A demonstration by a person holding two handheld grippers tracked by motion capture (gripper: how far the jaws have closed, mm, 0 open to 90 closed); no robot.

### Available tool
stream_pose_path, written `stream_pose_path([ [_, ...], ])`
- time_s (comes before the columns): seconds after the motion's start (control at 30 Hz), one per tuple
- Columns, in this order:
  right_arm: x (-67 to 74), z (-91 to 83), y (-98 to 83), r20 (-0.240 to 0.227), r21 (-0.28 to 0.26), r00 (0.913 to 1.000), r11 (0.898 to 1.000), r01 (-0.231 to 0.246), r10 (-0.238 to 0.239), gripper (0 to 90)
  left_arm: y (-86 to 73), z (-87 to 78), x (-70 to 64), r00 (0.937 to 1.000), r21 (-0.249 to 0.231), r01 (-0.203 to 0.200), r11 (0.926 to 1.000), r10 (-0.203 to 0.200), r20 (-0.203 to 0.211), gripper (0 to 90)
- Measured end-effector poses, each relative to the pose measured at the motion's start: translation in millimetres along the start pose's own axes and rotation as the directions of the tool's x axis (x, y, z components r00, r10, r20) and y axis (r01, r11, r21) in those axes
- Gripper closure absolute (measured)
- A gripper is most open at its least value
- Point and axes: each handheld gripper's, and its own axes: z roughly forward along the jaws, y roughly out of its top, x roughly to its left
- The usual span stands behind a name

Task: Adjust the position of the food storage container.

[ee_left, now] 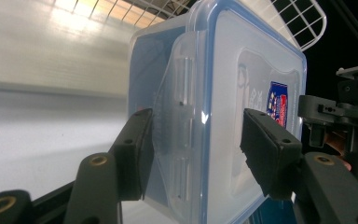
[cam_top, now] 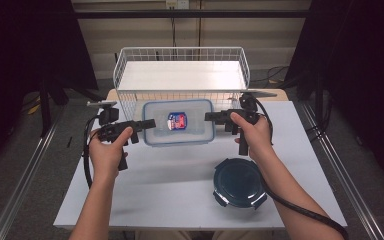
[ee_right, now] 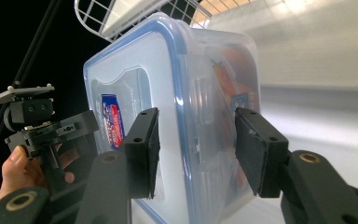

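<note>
A clear rectangular container [cam_top: 180,122] with a blue-rimmed lid and a red and blue label hangs level above the white table [cam_top: 170,185], just in front of the wire basket. My left gripper [cam_top: 150,124] is shut on its left short end, and my right gripper [cam_top: 210,116] is shut on its right short end. In the left gripper view the container [ee_left: 223,93] sits between the jaws of the left gripper [ee_left: 196,149], one pad on the lid and one under the base. The right gripper [ee_right: 193,149] clamps the container [ee_right: 168,84] the same way.
A white wire basket [cam_top: 180,75] stands at the far edge of the table, directly behind the container. A round dark container with a latching lid [cam_top: 240,182] rests on the table near the front right, below my right forearm.
</note>
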Motion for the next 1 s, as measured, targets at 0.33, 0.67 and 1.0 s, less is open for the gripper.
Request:
stream_pose_path([
  [0.33,12.3,-13.8,11.4,-0.003,-0.041,0.9999,0.999,0.01,-0.011,51.4,18.0,-2.7,-18.1,0.9998,-0.015,-0.02,0.9997,0.02,0.007,45.3],
  [0.67,27.8,-22.8,22.3,-0.004,-0.071,0.9997,0.997,0.025,-0.025,51.4,33.9,-8.4,-29.9,0.9995,-0.03,-0.028,0.9992,0.028,0.013,45.3],
  [1.0,33.8,-25.9,34.2,0.004,-0.092,0.9997,0.995,0.025,-0.025,51.4,46.8,-6.4,-32.8,0.9993,-0.035,-0.031,0.9989,0.032,0.021,45.3],
])
